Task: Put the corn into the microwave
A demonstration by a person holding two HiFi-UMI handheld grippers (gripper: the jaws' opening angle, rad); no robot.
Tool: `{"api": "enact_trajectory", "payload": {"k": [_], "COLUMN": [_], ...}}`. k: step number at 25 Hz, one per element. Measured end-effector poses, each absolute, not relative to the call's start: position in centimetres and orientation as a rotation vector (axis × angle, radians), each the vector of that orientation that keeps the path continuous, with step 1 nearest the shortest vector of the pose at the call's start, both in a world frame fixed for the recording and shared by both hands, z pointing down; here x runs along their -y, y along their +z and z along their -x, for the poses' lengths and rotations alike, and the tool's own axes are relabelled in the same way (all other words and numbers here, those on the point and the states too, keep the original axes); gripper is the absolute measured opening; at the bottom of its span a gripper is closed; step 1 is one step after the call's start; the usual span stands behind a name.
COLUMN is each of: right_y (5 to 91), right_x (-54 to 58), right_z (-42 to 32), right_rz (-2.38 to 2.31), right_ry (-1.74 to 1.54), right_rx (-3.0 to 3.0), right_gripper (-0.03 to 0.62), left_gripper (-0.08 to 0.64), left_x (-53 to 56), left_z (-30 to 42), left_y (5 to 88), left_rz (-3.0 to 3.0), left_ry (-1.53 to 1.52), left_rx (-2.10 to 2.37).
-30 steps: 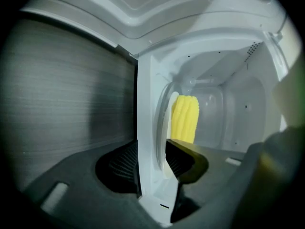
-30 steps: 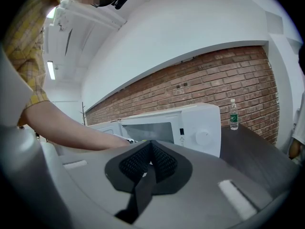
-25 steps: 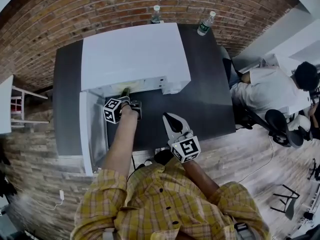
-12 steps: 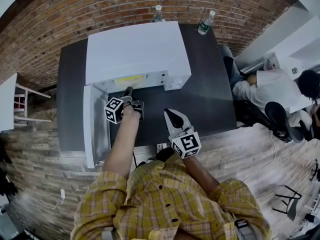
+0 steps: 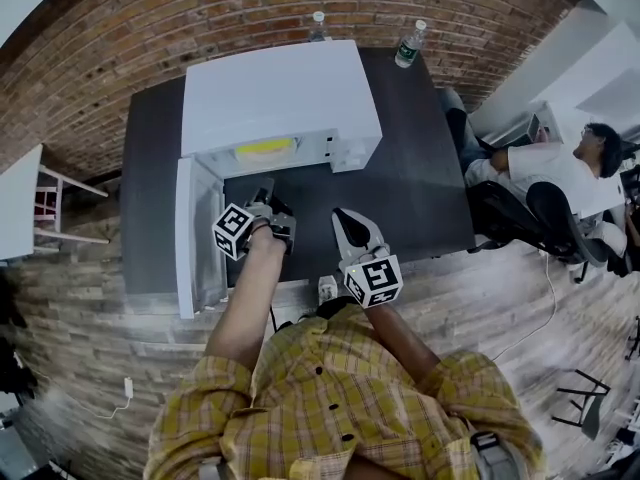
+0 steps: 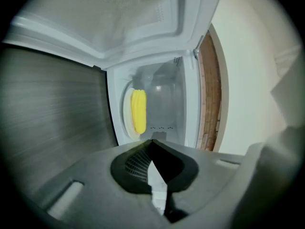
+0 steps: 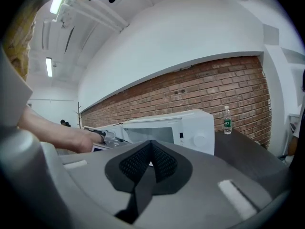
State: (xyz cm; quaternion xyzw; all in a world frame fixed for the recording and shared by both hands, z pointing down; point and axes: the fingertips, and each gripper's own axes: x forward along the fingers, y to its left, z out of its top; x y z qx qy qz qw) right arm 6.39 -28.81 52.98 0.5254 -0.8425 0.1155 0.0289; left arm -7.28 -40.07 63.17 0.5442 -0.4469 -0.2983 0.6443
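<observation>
- The corn (image 6: 138, 110) lies inside the microwave (image 5: 282, 98), on the white turntable (image 6: 127, 123) at the left of the cavity, clear of both grippers.
- In the head view the oven's flat top covers most of the cavity, so the corn shows there only as a thin yellow strip under the front edge.
- The microwave door (image 5: 196, 238) stands open, swung out to the left. Its near end is cut across by the left forearm.
- The left gripper (image 6: 152, 141) hangs just outside the opening, over the dark table (image 5: 420, 198). Its jaws have just been closing; the tips now meet with nothing between them.
- From above, that gripper's jaws are largely hidden behind its marker cube (image 5: 235, 230) and the hand.
- The right gripper (image 7: 151, 142) is held nearer and to the right, well apart from the oven, jaws together and empty.
- In the right gripper view the left hand (image 7: 90, 138) blocks the oven's left side, and the corn cannot be made out.
- Two water bottles (image 5: 318, 26) (image 5: 408, 45) stand at the table's far edge by the brick wall (image 5: 120, 28).
- A seated person (image 5: 540, 173) at the far right is partly cut off.
</observation>
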Motion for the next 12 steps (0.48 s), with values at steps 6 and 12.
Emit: {"api": "enact_trajectory", "payload": {"k": [6,12], "right_y": [52.4,51.4], "right_x": [27.7,26.6], "right_z": [-5.3,-4.1], "right_rz": [-1.623,-1.629], "right_ry": [0.34,0.353], "right_rx": [2.611,2.65], "right_gripper": [0.003,0.003], "left_gripper": [0.0,-0.003], "left_x": [37.3,34.2], "left_z": [7.6,7.2], "left_y": [60.7,58.7], "left_rz": [-1.426,-1.672], "left_ry": [-0.646,-0.514], "left_rx": [1.0,0.985]}}
